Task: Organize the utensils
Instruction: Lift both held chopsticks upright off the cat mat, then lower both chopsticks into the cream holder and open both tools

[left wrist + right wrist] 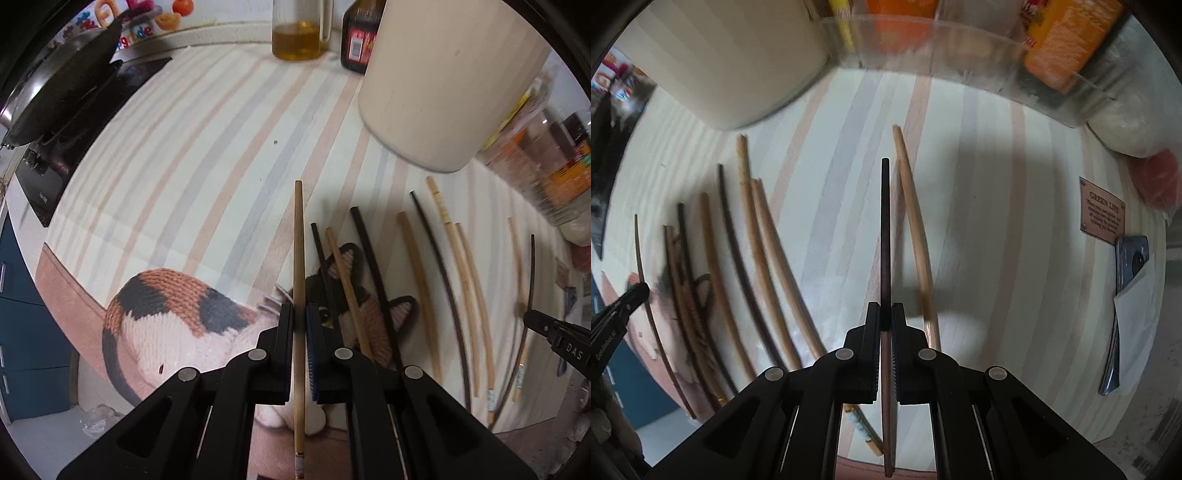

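Note:
My left gripper (300, 312) is shut on a light wooden chopstick (298, 236), held above the striped cloth (184, 166). Several dark and light chopsticks (421, 280) lie side by side on the cloth to its right. My right gripper (885, 314) is shut on a dark chopstick (885, 221), with a light chopstick (916, 229) lying on the cloth just right of it. More chopsticks (753, 251) lie in a row to its left. A cream cylindrical holder (443, 81) stands at the back; it also shows in the right wrist view (731, 55).
A knitted cat mat (173, 325) lies under some chopsticks. A wok (62, 81) sits on a stove at left. An oil jar (297, 33) and a dark sauce bottle (358, 40) stand at the back. A clear bin of packets (960, 48) stands behind the right gripper.

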Available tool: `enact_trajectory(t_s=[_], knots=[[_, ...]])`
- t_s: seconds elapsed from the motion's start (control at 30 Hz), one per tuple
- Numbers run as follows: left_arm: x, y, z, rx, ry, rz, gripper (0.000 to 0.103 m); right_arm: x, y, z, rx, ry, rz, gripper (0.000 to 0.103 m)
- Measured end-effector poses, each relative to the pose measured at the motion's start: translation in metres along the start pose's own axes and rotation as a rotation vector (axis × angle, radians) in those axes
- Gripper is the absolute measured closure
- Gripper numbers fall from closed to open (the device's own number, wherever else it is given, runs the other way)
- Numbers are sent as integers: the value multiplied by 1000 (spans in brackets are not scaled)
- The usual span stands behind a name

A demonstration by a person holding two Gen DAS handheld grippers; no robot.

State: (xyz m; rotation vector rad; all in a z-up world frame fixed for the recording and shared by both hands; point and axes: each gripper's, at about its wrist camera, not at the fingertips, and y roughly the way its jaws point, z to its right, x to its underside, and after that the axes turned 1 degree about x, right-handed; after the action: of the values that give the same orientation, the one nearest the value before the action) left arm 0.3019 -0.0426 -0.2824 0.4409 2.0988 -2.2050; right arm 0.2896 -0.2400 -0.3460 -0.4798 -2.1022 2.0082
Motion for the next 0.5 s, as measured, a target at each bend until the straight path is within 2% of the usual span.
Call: enact_trajectory(t_s=[0.23,0.3,0.37,0.5], knots=[[0,-44,-7,20,-15,96,99,14,-47,0,-62,9,118,98],[1,-60,-6,29,-14,127,99,12,-62,-2,-77,5,156,98],[-3,-71,-6,42,-18,156,99,2,-77,12,-95,1,194,98],[-18,-107,-4,94,-34,239,99,-8,-112,13,-138,-4,280,98]])
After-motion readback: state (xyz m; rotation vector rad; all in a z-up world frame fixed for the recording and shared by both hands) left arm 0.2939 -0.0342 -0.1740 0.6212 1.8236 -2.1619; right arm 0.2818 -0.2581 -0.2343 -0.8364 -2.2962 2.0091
